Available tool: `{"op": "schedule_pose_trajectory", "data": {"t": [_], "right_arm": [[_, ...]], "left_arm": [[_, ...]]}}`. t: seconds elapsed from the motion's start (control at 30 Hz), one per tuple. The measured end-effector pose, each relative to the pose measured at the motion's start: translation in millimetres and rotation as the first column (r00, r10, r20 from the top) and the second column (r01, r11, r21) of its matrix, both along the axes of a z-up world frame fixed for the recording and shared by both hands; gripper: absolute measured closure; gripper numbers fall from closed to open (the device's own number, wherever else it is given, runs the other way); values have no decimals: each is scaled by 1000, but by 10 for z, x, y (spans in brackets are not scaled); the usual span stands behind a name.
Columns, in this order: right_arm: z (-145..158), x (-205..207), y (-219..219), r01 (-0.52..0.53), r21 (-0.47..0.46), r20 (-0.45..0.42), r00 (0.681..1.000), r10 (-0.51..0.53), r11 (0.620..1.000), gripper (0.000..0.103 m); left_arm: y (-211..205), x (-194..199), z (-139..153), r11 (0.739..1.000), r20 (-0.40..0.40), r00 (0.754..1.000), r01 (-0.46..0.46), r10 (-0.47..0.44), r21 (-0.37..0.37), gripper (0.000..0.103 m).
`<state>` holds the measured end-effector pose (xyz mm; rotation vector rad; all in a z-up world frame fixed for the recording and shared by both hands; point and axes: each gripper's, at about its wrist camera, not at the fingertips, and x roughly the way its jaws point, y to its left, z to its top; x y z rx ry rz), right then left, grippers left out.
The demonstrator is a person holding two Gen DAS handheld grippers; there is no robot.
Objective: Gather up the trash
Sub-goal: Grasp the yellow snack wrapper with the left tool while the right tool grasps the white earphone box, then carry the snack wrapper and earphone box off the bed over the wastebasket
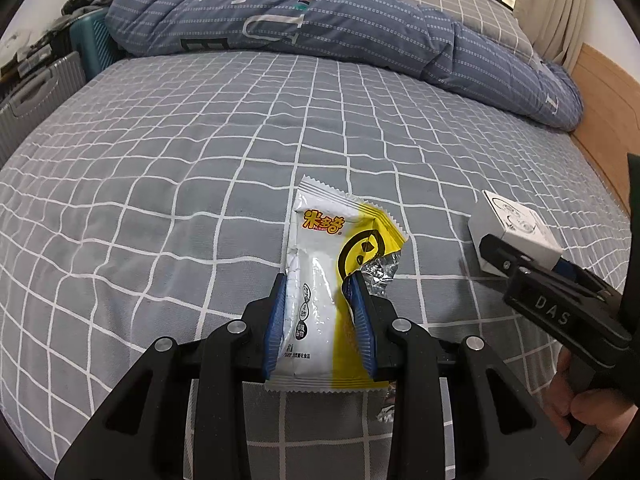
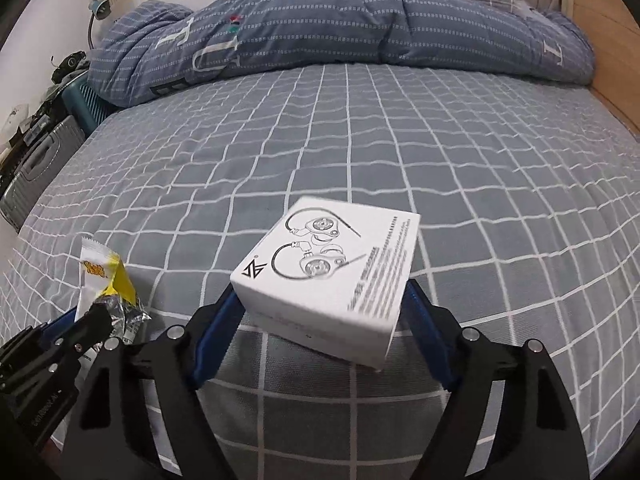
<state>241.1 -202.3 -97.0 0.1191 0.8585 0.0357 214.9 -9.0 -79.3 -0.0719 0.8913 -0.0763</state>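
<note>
Grey checked bed (image 1: 160, 160), blue duvet (image 1: 320, 20) heaped behind.

The left claw (image 1: 320, 304) points down at a slant, its blue pads (image 1: 276, 320) clamped on a wrapper (image 1: 320, 276). The right claw (image 2: 320, 316), held in a hand (image 1: 580, 404), has its pads against a box (image 2: 332, 276).

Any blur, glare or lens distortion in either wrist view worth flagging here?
Left wrist view: sharp; heavy fisheye bends the checked sheet; glare on the snack wrapper. Right wrist view: the white earphone box between the right tongs is motion-smeared, its side print unreadable; the corners go dark in both views.
</note>
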Motion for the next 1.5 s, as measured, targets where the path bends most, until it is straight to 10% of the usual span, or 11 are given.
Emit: {"op": "schedule_pose_trajectory", "data": {"t": [1.5], "right_arm": [[633,-1140,-40,-56,-99,112,991,67,994,29]], "left_arm": [[-255,-934,165,999,1,999,47,-47,-11,72]]}}
